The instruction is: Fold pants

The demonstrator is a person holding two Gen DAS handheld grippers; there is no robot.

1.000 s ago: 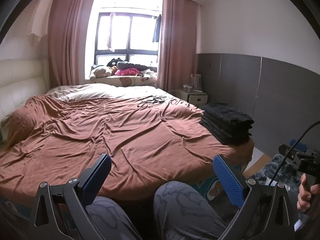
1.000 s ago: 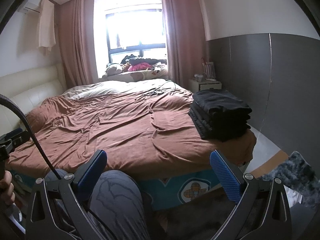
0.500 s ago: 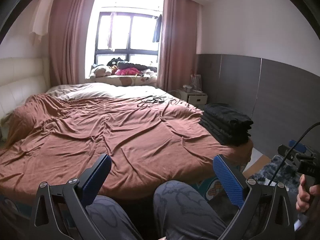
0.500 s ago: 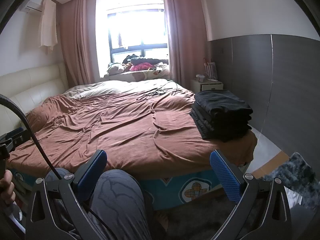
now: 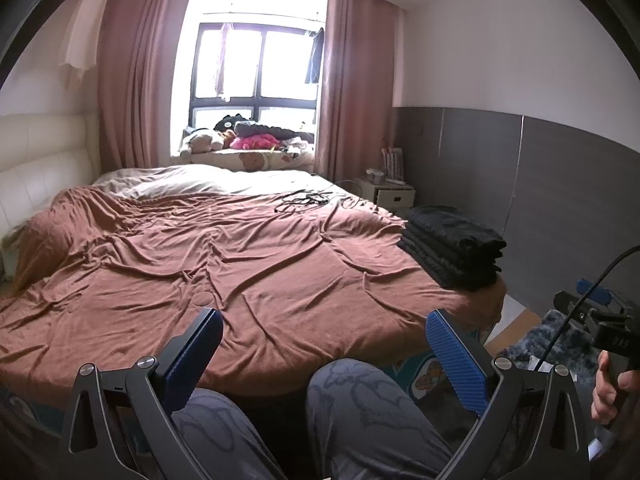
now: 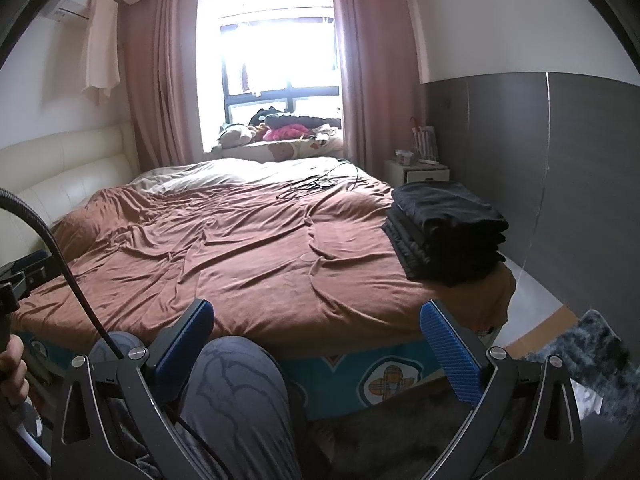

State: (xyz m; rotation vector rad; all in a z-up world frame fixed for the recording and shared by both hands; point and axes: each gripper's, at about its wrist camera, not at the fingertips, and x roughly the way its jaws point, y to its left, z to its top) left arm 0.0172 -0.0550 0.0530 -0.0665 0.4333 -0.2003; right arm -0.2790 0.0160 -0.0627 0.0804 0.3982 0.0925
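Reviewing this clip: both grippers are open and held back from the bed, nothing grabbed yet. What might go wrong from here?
1. The stack of folded black pants sits at the corner of the brown bedspread; pulling one pair could drag the rest off the edge.
2. The open left gripper and open right gripper may pinch several dark layers at once, since they are hard to tell apart.
3. The tangled black cables lying on the bed could snag a spread-out pair.

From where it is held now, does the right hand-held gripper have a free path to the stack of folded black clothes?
Probably yes: the right hand-held gripper is open and empty, with only bare brown bedspread before the stack.
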